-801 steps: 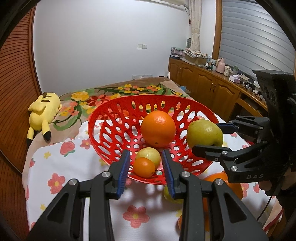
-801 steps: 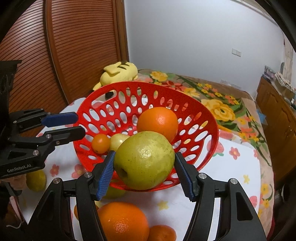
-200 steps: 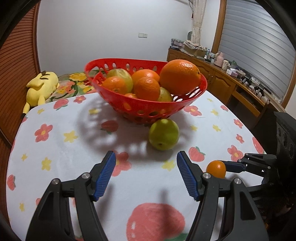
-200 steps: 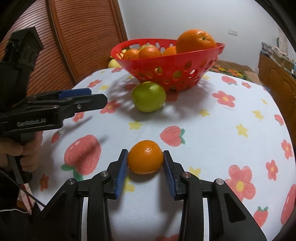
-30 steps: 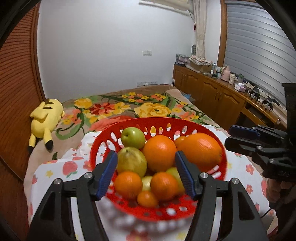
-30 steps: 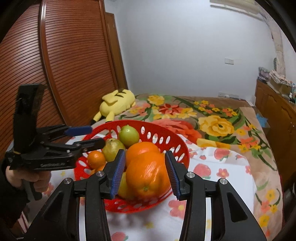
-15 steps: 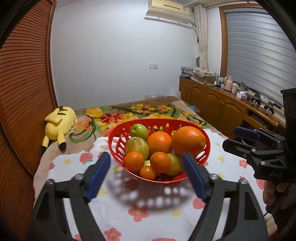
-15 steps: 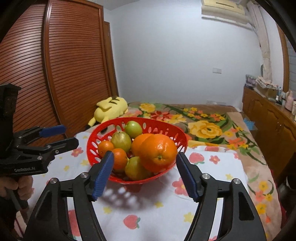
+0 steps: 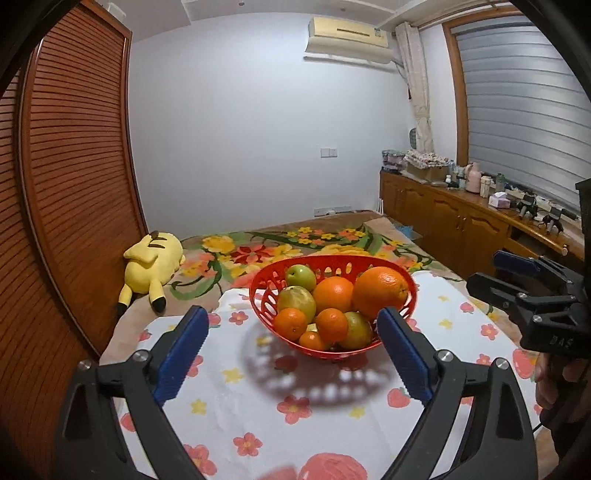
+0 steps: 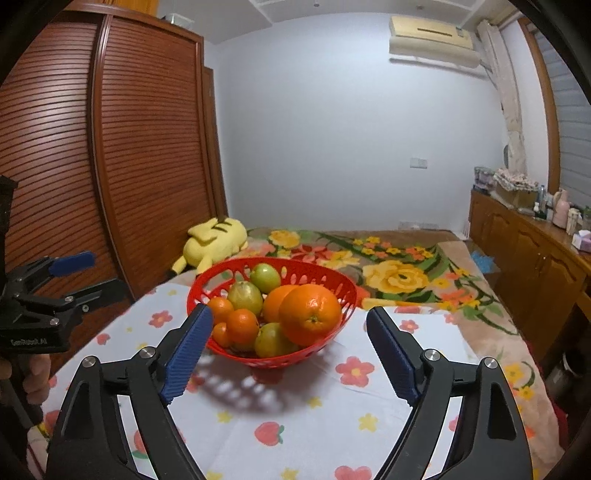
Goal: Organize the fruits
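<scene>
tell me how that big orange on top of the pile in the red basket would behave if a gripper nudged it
The big orange is round and sits high on the other fruit, near the red basket's rim, so a nudge would probably roll it, maybe out onto the tablecloth. Its dimpled peel should give the pads decent grip. It looks fairly heavy and firm.

1. Far wall (image 9: 240,147): plain white, air conditioner (image 9: 347,35) mounted high on the right.
2. Left: my slatted wooden wardrobe doors (image 9: 74,166).
3. Right: wooden cabinets (image 9: 443,221), cluttered top, under a shuttered window (image 9: 517,122).
4. Beyond my table: bed with floral blanket (image 9: 280,251), yellow plush toy (image 9: 151,262).
</scene>
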A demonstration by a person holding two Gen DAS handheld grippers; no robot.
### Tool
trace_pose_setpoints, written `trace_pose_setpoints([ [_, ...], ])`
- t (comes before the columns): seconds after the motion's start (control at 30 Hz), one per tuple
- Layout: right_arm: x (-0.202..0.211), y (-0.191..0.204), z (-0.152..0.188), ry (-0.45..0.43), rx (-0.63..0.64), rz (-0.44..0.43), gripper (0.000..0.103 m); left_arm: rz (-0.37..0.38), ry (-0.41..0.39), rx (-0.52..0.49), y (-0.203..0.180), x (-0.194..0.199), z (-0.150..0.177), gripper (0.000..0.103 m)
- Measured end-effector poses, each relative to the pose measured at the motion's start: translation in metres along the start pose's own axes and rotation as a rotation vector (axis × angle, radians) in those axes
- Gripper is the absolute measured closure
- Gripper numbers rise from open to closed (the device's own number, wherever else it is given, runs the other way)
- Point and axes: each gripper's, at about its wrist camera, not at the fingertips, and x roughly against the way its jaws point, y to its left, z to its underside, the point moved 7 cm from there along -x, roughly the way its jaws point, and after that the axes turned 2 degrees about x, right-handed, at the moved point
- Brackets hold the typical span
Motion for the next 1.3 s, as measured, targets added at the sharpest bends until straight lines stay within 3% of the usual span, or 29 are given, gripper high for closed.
trace_pose_setpoints([
  [0.4, 0.03, -0.007, 0.008, -0.024, -0.012, 0.057, 0.013, 0.015, -0.035, 0.026, -0.008, 0.036, 0.003, 0.009],
  [1.3, 0.042, -0.006, 0.014, -0.037, -0.021, 0.071, 0.013, -0.004, -0.009, 0.054, -0.002, 0.034, 0.016, 0.009],
])
